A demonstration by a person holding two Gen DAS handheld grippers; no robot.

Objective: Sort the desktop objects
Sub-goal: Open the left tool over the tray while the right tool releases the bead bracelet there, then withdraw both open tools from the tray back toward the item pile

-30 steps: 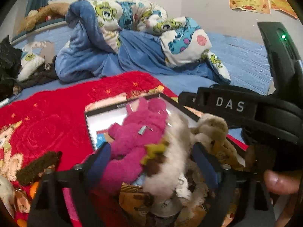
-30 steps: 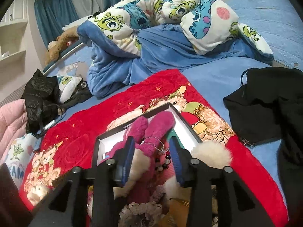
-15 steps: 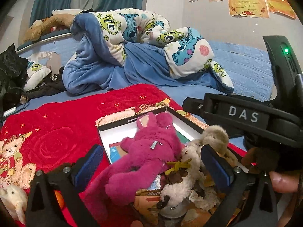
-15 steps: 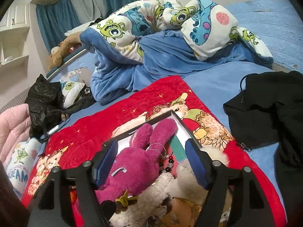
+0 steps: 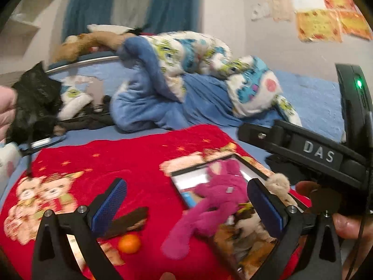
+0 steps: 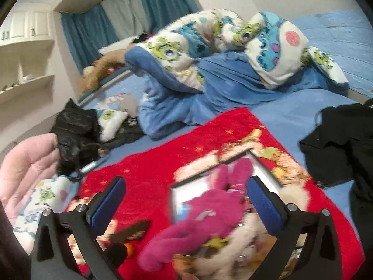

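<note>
Left wrist view: left gripper [image 5: 186, 200] spread wide, nothing between the blue pads [image 5: 109, 204], hovering above the red blanket [image 5: 139, 163]. Pink bunny [image 5: 209, 200] draped half out of the box [image 5: 193, 177], body over the near rim, one limb trailing onto the blanket — probably dropped rather than laid. Beige plush [image 5: 278, 183] piled just beside it at the box's right side, partly hidden by the right pad. Orange [image 5: 129, 243] and brown strip [image 5: 130, 219] loose on the blanket, near each other, outside the box; likely next for sorting. Right gripper's black body crossing the view at right, above the box.

Right wrist view: right gripper [image 6: 186, 200] equally wide, holding nothing, framing the bunny [image 6: 205, 212] from above without touching. White plush [image 6: 235, 240] under the bunny's lower half. Strip [image 6: 130, 231] and orange [image 6: 129, 249] low left, the orange mostly hidden. Black garment [image 6: 338, 151] well apart at right, off the blanket. Blur throughout — fine contact hard to judge.
</note>
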